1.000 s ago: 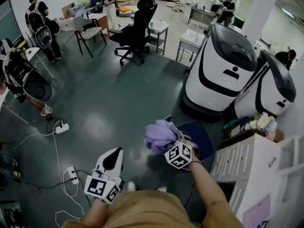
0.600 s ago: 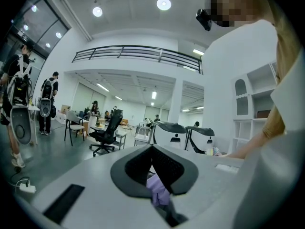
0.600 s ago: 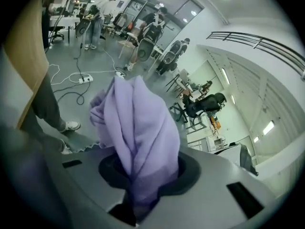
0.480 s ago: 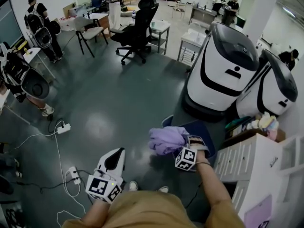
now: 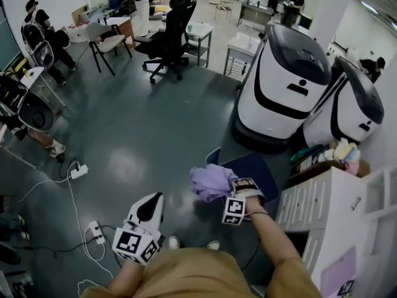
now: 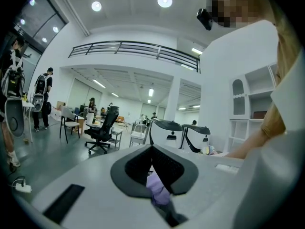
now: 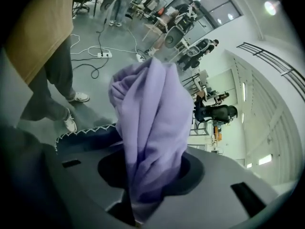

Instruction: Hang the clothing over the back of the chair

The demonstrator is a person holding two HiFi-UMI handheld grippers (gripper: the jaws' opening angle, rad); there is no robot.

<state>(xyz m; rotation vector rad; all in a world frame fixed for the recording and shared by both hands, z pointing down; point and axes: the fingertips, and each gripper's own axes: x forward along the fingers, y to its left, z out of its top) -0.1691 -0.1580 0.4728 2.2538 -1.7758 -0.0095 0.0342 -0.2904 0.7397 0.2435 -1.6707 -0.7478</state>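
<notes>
The person stands in the open middle of the room with the lilac clothing bunched up and pinched in the right gripper, whose jaws are clamped on a thick fold of it. The bundle hangs clear above a dark blue basket on the floor. The left gripper is held low and to the side with its jaws pressed together. A small lilac scrap shows low between them, and I cannot tell what it is. By my reckoning this is the carrying step: the garment is lifted but nowhere near a chair. The black office chair is well apart, across the grey floor. Next comes the walk over, then spreading the bundle, likely with the left gripper's help, so it drapes over the backrest.
</notes>
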